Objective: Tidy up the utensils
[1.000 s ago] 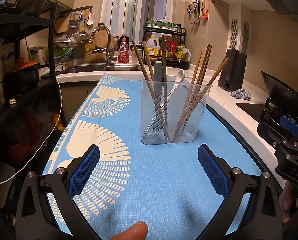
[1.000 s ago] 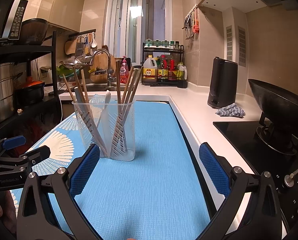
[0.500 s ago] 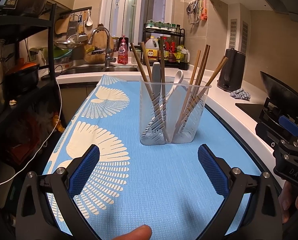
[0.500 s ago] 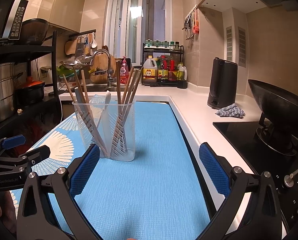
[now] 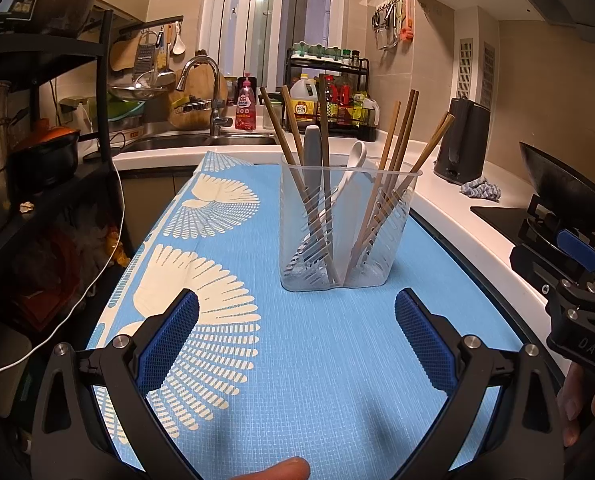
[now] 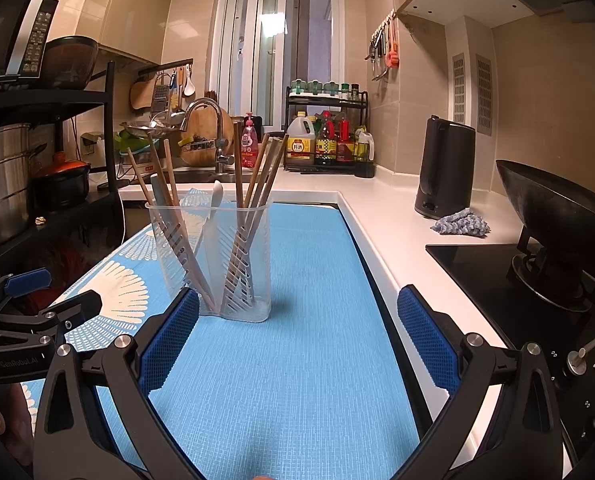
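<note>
Ahead of our left gripper (image 5: 296, 334), its fingers spread wide and empty, the utensil holder (image 5: 343, 224) stands upright on the blue mat (image 5: 317, 380), holding chopsticks (image 5: 397, 168) and a white spoon (image 5: 351, 168). Our right gripper (image 6: 297, 336) gapes empty too, the holder just beyond its left fingertip (image 6: 173, 332).

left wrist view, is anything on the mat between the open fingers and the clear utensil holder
Nothing visible. Only bare blue woven mat lies between the left gripper and the clear plastic utensil holder with its wooden chopsticks. The right gripper sits off to the side.
</note>
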Demonstrator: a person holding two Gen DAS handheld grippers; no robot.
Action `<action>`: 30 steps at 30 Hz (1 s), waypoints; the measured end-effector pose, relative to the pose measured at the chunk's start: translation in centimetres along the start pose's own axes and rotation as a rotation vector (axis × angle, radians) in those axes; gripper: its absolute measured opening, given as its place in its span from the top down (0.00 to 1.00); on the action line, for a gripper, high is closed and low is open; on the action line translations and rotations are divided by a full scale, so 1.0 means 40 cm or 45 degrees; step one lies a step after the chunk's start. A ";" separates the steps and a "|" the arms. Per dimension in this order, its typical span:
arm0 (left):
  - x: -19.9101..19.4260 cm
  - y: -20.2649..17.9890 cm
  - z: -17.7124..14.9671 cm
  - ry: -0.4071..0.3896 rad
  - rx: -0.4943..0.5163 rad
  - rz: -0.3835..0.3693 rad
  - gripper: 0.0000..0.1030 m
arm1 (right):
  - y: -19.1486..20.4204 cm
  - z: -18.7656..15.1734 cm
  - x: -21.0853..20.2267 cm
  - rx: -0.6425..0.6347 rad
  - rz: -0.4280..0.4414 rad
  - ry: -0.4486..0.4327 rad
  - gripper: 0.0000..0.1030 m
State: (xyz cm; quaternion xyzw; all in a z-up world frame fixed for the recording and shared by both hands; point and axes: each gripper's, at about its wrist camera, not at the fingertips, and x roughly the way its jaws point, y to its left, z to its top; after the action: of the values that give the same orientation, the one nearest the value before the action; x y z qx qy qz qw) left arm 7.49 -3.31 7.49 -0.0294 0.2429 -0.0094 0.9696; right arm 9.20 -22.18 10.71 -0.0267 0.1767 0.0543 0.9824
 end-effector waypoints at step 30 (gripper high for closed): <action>0.007 0.004 -0.002 0.010 -0.017 -0.001 0.07 | 0.005 -0.002 0.000 -0.009 0.003 0.002 0.05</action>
State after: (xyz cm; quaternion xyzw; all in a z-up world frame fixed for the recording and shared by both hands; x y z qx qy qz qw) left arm 7.70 -3.17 7.29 -0.0357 0.2466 -0.0082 0.9684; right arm 9.16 -21.97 10.62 -0.0301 0.1772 0.0560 0.9821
